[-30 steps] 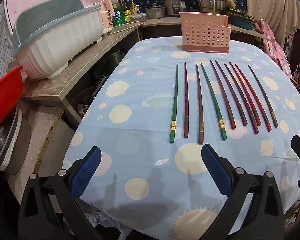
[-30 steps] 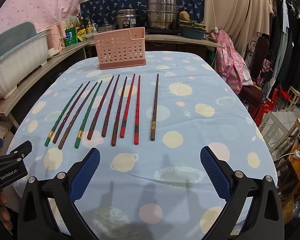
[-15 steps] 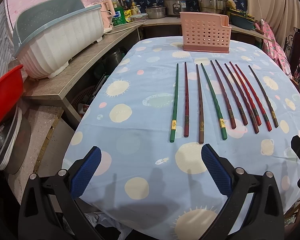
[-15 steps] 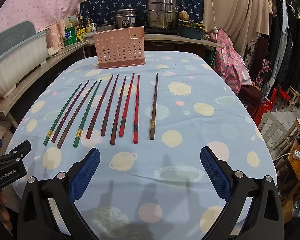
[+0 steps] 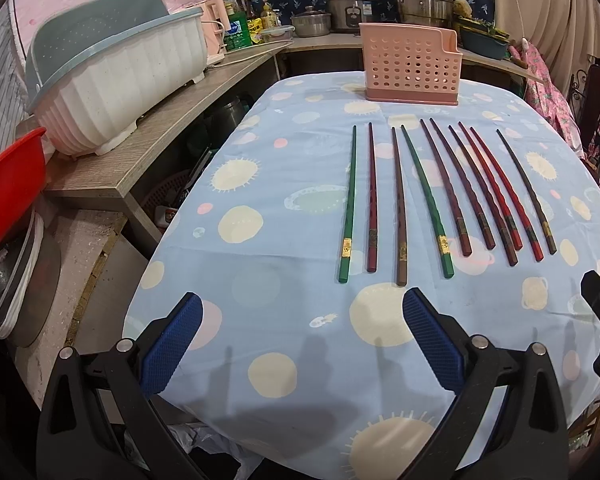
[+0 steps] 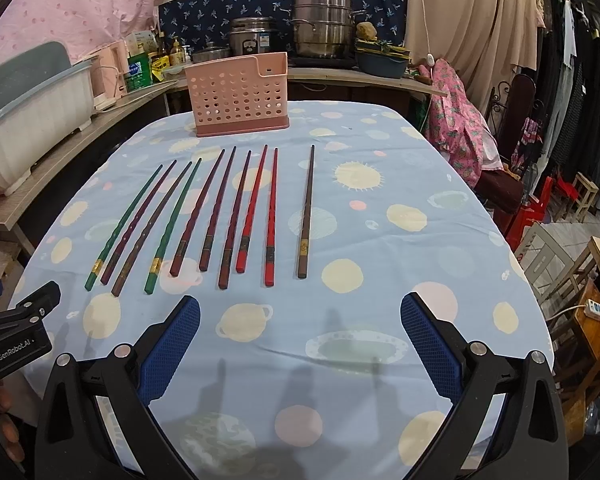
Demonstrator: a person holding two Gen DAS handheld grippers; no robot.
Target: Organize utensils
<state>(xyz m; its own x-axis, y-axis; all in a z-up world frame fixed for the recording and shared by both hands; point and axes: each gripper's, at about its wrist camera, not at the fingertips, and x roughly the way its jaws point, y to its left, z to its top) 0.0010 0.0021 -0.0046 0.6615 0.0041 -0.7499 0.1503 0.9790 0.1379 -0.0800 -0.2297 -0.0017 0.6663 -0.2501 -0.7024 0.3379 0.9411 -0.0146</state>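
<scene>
Jaws of left gripper (image 5: 300,344) and right gripper (image 6: 300,344) held wide apart, empty. Chopsticks (image 6: 204,216) ahead slightly nearer than before; pink holder (image 6: 240,96) beyond. Approach judged begun.

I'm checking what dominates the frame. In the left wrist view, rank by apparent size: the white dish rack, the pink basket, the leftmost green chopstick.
1. White dish rack, though it sits nearer the camera, which inflates it.
2. Pink basket.
3. Leftmost green chopstick: long but very thin.

table (image 6: 440,240) w/ blue cloth | 10 chopsticks (image 6: 236,216) (side by side) | pink basket (image 6: 240,96)
</scene>
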